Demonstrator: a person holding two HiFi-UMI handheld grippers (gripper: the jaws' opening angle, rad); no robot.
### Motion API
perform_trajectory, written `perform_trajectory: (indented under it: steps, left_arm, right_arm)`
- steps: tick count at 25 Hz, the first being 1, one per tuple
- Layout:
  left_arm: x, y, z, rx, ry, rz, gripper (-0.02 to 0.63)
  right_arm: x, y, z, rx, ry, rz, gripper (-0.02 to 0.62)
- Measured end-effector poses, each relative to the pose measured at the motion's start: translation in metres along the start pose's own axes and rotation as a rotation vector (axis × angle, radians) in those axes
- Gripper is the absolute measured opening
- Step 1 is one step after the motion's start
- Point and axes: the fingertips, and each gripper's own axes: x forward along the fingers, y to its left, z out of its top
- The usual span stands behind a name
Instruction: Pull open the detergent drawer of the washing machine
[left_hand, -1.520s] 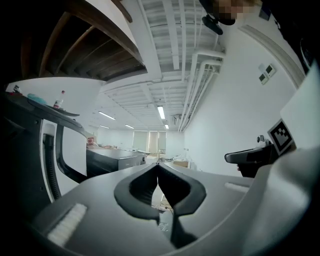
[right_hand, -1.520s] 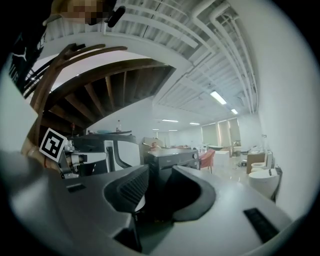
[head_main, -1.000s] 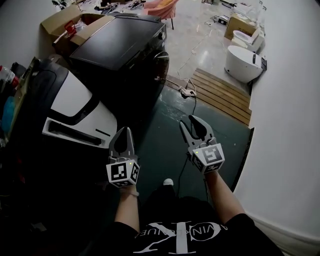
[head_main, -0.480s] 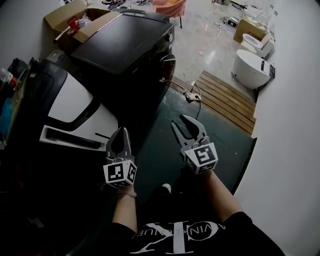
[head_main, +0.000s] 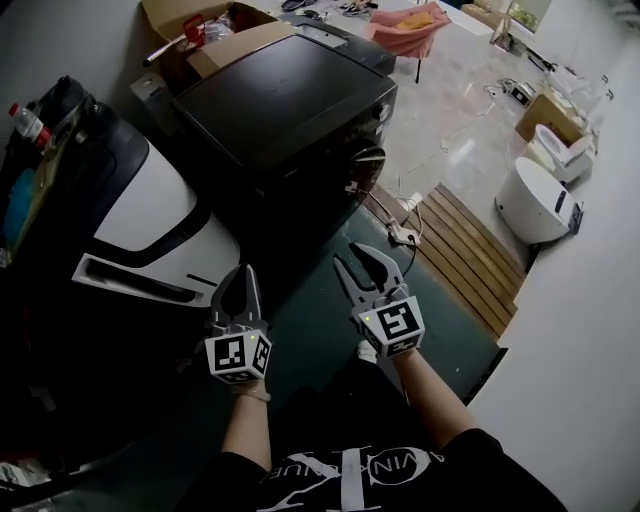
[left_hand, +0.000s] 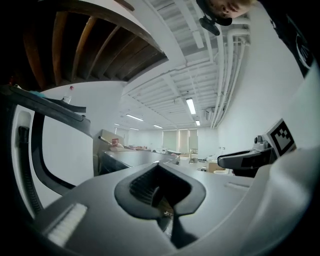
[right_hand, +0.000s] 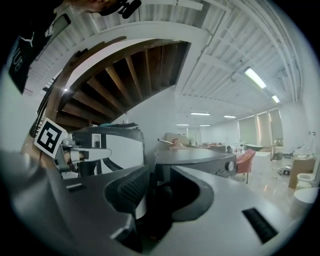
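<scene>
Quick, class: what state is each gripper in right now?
Left gripper: closed, holding nothing.
Right gripper: open, holding nothing.

A workshop-like hall: a washing machine (head_main: 285, 100) standing loose, cardboard boxes (head_main: 240, 50), cables (head_main: 403, 237) across the floor (head_main: 450, 130), strip lights (right_hand: 255, 78) overhead.

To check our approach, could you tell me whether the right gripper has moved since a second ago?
Yes: the right gripper moved left, toward the black washing machine.

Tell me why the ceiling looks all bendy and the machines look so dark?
Left gripper view: the wide lens curves the ceiling pipes. Right gripper view: same bending, black corners. Head view: the black washing machine is dim, the far floor shines bright.
</scene>
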Motion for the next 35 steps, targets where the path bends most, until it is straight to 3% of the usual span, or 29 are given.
perform_trajectory:
  steps: [8,12,18,26,35]
  left_arm:
    - [0.044,-0.017,-0.007,-0.018,0.008,0.160,0.006]
    - [0.062,-0.030,-0.011,-0.009,0.025,0.186,0.006]
    - [0.082,-0.026,-0.025,0.008,0.059,0.191,0.006]
    - [0.102,0.010,-0.050,-0.013,0.084,0.221,0.006]
    - [0.111,0.024,-0.075,-0.059,0.112,0.329,0.006]
  right_arm:
    - [0.039,-0.043,-0.008,-0.027,0.039,0.190,0.126]
    - [0.054,-0.057,-0.014,-0.037,0.059,0.261,0.126]
    - [0.087,-0.064,-0.034,-0.019,0.102,0.298,0.124]
    - [0.139,-0.055,-0.057,-0.035,0.142,0.337,0.124]
    - [0.180,-0.048,-0.078,-0.011,0.189,0.443,0.118]
